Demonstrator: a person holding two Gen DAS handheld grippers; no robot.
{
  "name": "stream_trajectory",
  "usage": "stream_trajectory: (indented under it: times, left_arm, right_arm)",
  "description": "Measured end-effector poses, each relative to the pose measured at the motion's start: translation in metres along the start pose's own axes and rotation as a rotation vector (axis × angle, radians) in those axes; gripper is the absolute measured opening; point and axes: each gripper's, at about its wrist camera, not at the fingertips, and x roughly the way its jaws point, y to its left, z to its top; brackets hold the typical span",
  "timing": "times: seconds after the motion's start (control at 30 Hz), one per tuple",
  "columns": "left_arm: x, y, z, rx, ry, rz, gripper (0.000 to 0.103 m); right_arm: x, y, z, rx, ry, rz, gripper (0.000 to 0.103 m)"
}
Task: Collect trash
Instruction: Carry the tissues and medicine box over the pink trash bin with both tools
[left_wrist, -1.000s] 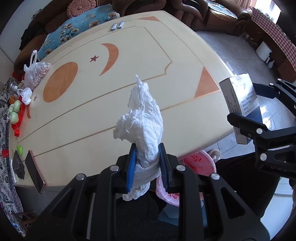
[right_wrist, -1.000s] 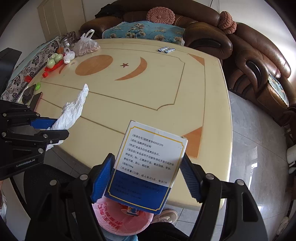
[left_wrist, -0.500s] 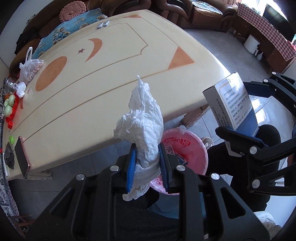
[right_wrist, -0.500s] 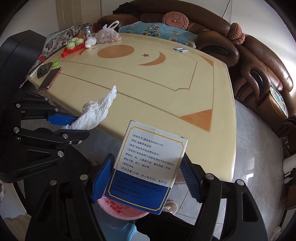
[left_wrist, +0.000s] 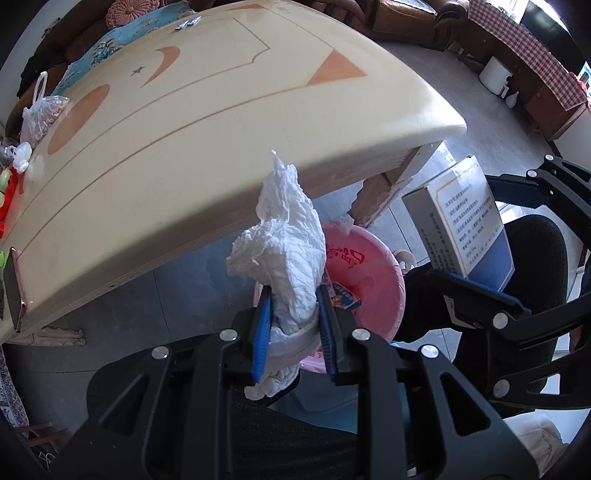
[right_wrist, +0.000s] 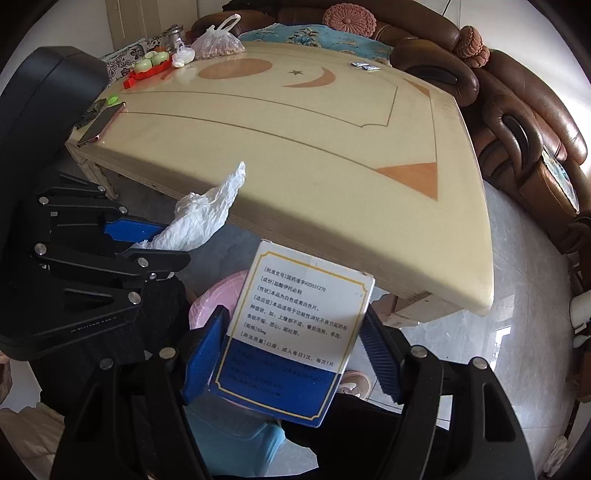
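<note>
My left gripper (left_wrist: 293, 314) is shut on a crumpled white tissue (left_wrist: 284, 243) and holds it above the near rim of a pink bin (left_wrist: 369, 273) on the floor beside the table. The bin holds a small printed packet (left_wrist: 345, 297). My right gripper (right_wrist: 291, 354) is shut on a white and blue medicine box (right_wrist: 295, 332), held upright over the bin's pink rim (right_wrist: 218, 291). The box also shows in the left wrist view (left_wrist: 461, 218), to the right of the bin. The tissue shows in the right wrist view (right_wrist: 203, 218), in the left gripper (right_wrist: 147, 240).
The cream table (left_wrist: 221, 122) stands beyond the bin, its edge just above it. On it lie a phone (right_wrist: 101, 123), a bag of nuts (right_wrist: 218, 42), green and red items (right_wrist: 147, 66) and two small packets (right_wrist: 364, 65). Brown sofas (right_wrist: 517, 122) ring the table.
Both grippers have drawn back from the table and sunk below its edge with the tissue and the box still held. The pink bin has come into fuller view under them.
</note>
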Motion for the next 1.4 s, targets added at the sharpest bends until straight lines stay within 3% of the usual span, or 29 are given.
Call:
stream_trajectory:
  times: [0.33, 0.5, 0.73, 1.03, 1.3, 1.4]
  left_arm:
    - [0.059, -0.014, -0.019, 0.004, 0.070, 0.005, 0.025]
    - [0.095, -0.014, -0.026, -0.023, 0.145, -0.037, 0.025]
    - [0.140, -0.003, -0.030, -0.101, 0.234, -0.131, 0.025]
    - [0.202, 0.020, -0.034, -0.235, 0.349, -0.176, 0.025]
    - [0.243, 0.021, -0.036, -0.262, 0.441, -0.179, 0.025]
    - [0.255, 0.017, -0.035, -0.235, 0.454, -0.146, 0.025]
  right_arm:
    - [0.051, -0.002, -0.021, 0.004, 0.073, -0.036, 0.069]
    - [0.082, -0.008, -0.032, 0.024, 0.123, -0.025, 0.069]
    - [0.133, -0.014, -0.046, 0.055, 0.196, 0.001, 0.070]
    - [0.200, -0.020, -0.059, 0.081, 0.302, 0.031, 0.070]
    - [0.245, -0.014, -0.075, 0.088, 0.393, 0.060, 0.070]
    - [0.257, -0.014, -0.077, 0.093, 0.414, 0.062, 0.070]
